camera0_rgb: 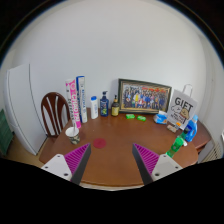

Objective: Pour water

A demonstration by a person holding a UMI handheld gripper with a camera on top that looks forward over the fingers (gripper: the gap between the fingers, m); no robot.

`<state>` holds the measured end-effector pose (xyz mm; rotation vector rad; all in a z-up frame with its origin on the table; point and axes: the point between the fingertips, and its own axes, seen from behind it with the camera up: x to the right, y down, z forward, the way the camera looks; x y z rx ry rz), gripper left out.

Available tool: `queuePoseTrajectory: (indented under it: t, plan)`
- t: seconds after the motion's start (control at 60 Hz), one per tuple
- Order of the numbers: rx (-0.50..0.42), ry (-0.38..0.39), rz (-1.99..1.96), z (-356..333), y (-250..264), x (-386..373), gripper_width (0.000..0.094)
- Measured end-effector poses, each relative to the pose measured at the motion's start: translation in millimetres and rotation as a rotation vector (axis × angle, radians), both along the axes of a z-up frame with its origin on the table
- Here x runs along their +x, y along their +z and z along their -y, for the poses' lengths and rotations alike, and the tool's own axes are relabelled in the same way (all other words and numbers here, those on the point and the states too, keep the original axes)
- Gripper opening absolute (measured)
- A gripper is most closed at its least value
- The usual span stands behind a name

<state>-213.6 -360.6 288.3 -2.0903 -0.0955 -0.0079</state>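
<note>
While the hand-held gripper [112,165] hovered over the wooden surface [110,150] with its fingers spread wide and nothing between them, a wooden chair [54,112] stood off to the left. Next to it sat a small glass cup [72,133], then tall boxes [77,101], a white bottle [94,106] and a dark bottle [104,104] along the wall. Further right came a framed photo [144,96], a gift bag [181,109] and a green spray bottle [177,146].
</note>
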Motion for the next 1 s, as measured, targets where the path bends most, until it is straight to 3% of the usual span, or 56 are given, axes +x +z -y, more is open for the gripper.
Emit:
queuePoseTrajectory:
  t: [0.3, 0.583, 0.783, 1.0]
  plan:
    - [-0.014, -0.049, 0.005, 1, -57, 107, 0.0854]
    - [0.034, -0.131, 0.046, -12, -130, 268, 0.0858]
    - [0.077, -0.155, 0.006, -56, -162, 355, 0.0856]
    - [0.11, -0.137, -0.044, -124, -187, 394, 0.0856]
